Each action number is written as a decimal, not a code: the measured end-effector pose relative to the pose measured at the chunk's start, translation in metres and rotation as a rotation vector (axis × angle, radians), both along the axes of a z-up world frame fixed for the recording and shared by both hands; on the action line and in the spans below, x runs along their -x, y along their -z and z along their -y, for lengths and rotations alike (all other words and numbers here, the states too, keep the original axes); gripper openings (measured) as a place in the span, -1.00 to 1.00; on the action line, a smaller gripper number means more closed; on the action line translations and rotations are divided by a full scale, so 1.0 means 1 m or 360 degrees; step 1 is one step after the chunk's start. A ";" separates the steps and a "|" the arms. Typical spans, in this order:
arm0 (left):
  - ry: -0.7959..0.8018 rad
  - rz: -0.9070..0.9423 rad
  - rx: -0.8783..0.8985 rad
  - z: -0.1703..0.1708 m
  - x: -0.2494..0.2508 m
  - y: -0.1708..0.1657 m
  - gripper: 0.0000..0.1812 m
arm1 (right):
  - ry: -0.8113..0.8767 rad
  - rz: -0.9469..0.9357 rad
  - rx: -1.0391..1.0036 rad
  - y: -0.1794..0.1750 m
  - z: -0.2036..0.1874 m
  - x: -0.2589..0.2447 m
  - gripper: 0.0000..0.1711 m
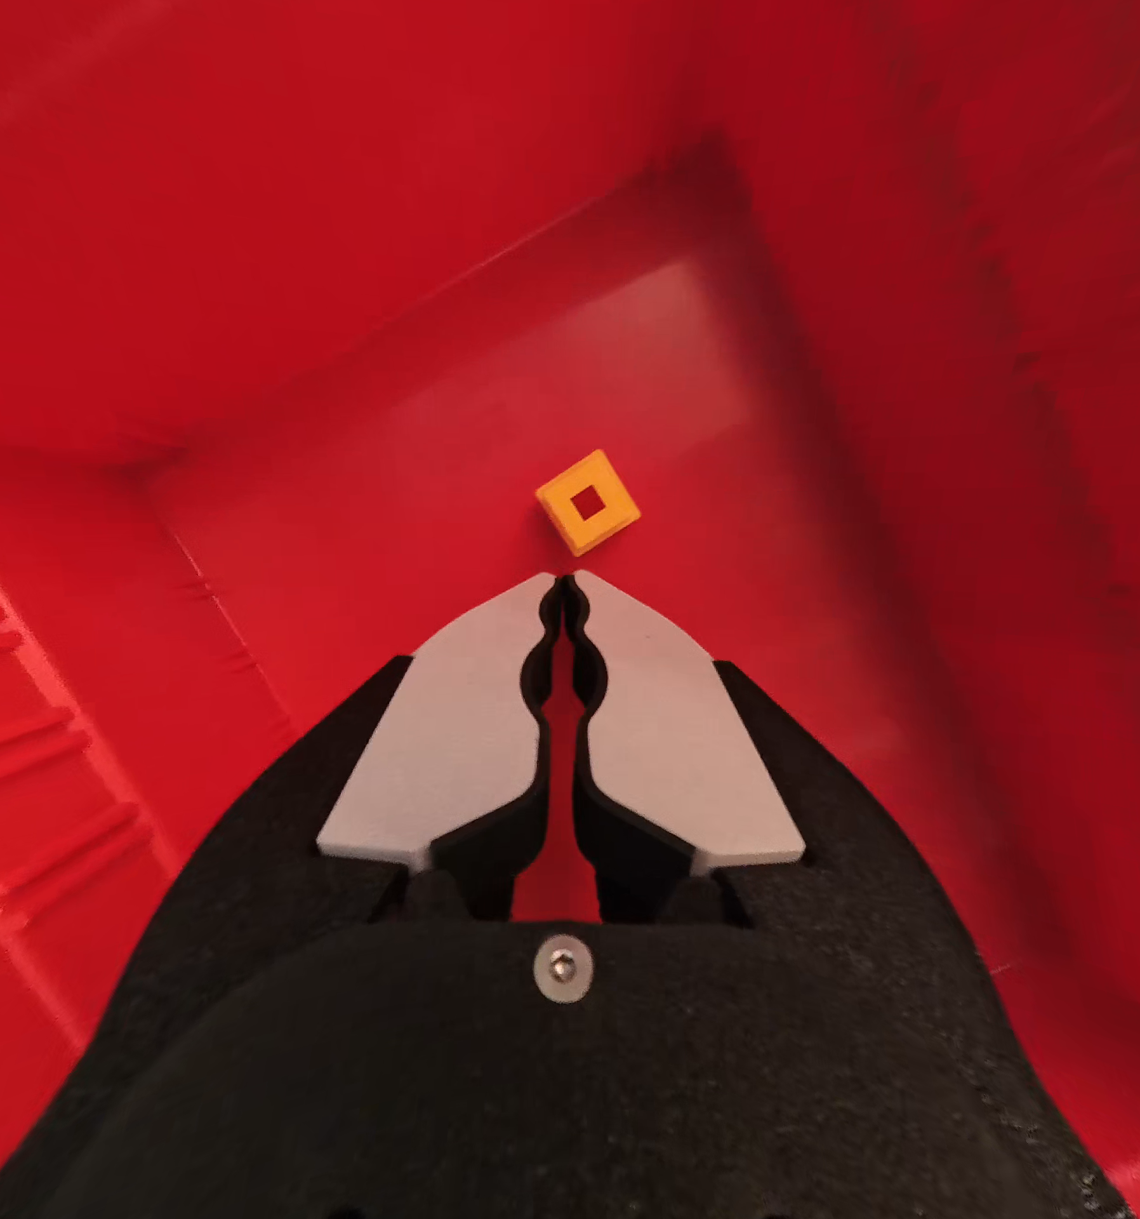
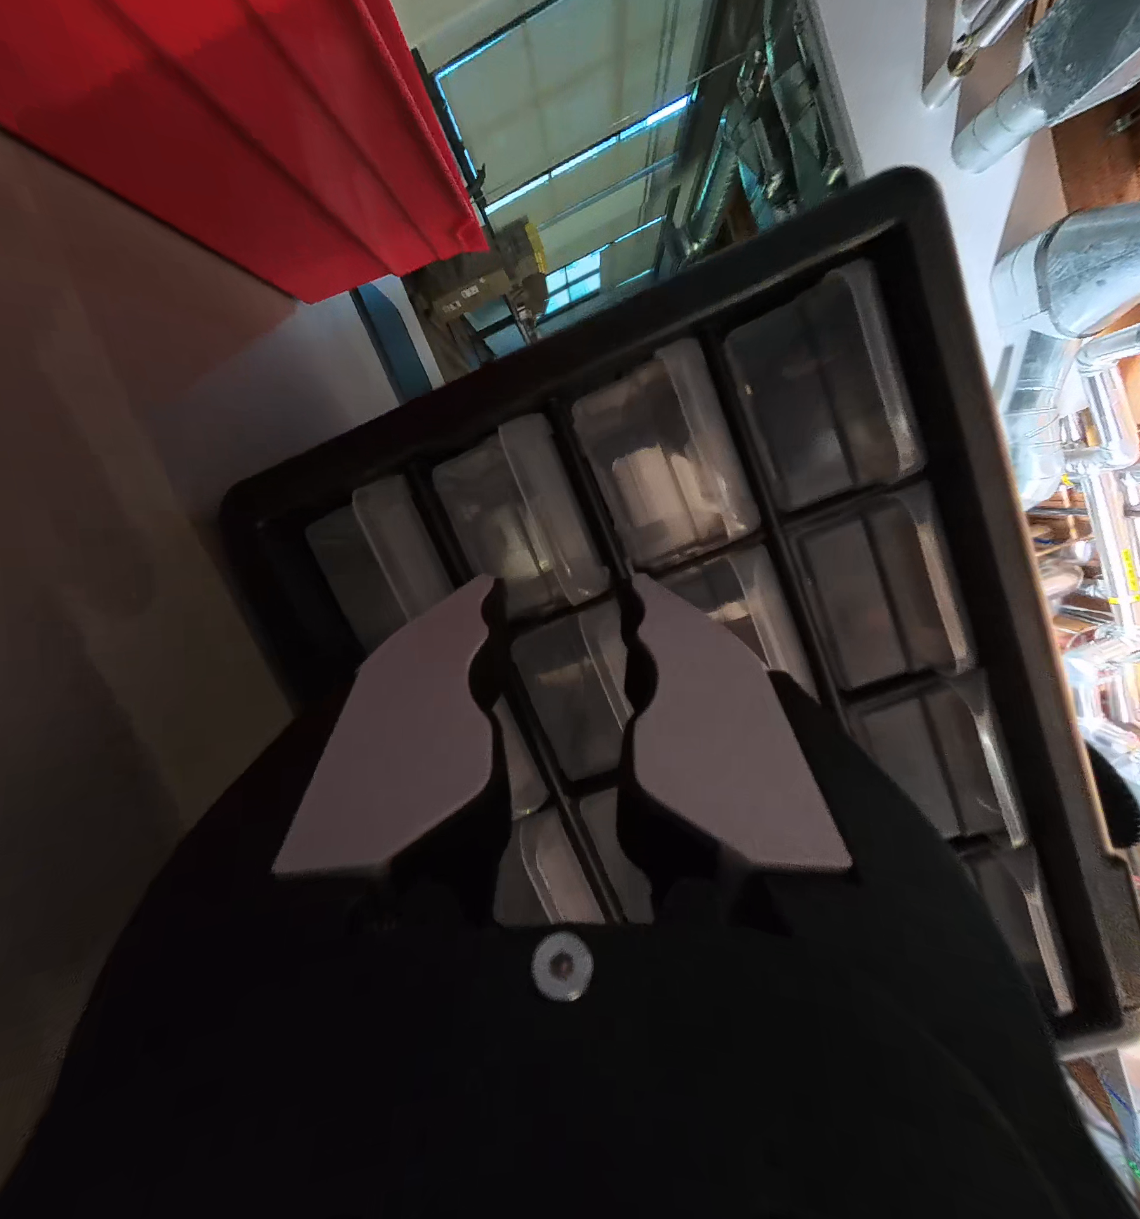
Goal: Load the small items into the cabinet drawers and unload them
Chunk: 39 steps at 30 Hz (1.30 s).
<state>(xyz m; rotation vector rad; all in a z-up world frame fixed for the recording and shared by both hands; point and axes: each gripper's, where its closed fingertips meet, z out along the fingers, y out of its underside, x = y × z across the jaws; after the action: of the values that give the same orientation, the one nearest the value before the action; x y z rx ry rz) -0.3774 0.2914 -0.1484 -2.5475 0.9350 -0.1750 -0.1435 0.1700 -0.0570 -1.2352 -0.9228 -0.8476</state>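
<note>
Down inside the red bin [image 1: 818,264], my left claw [image 1: 565,578] is pinched closed, empty, just short of the orange square piece [image 1: 587,502] lying flat on the floor. Looks light and stiff; I'd pinch opposite edges. Only the right view shows my right claw [image 2: 564,590], parted, before the drawer cabinet [image 2: 989,593].
</note>
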 end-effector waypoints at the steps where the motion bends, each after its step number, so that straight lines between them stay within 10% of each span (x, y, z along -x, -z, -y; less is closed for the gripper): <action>1: -0.0011 0.0020 0.0003 -0.001 0.002 -0.001 -1.00 | -0.0011 0.0010 -0.0019 -0.001 -0.002 0.002 -0.62; 5: -0.0019 0.0183 0.0010 -0.001 0.002 -0.016 -1.00 | -0.0025 0.0005 -0.0042 -0.003 -0.006 0.006 -0.64; 11: -0.0018 0.0288 0.0004 -0.002 -0.024 -0.021 -0.44 | -0.0038 -0.0030 -0.0032 -0.003 -0.004 0.005 -0.65; 28: -0.0131 0.0136 -0.0020 -0.013 -0.014 -0.008 -0.73 | 0.0054 0.0128 -0.0059 0.002 -0.009 0.004 -0.63; 39: -0.0006 0.0507 -0.0212 0.012 -0.039 -0.099 -0.73 | 0.0088 0.0254 -0.0175 -0.005 -0.007 0.006 -0.88</action>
<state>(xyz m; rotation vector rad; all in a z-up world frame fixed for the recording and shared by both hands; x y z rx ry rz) -0.3387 0.2794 -0.0493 -2.3103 0.7895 -0.4853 -0.1492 0.1773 -0.0519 -1.1146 -0.9594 -1.0391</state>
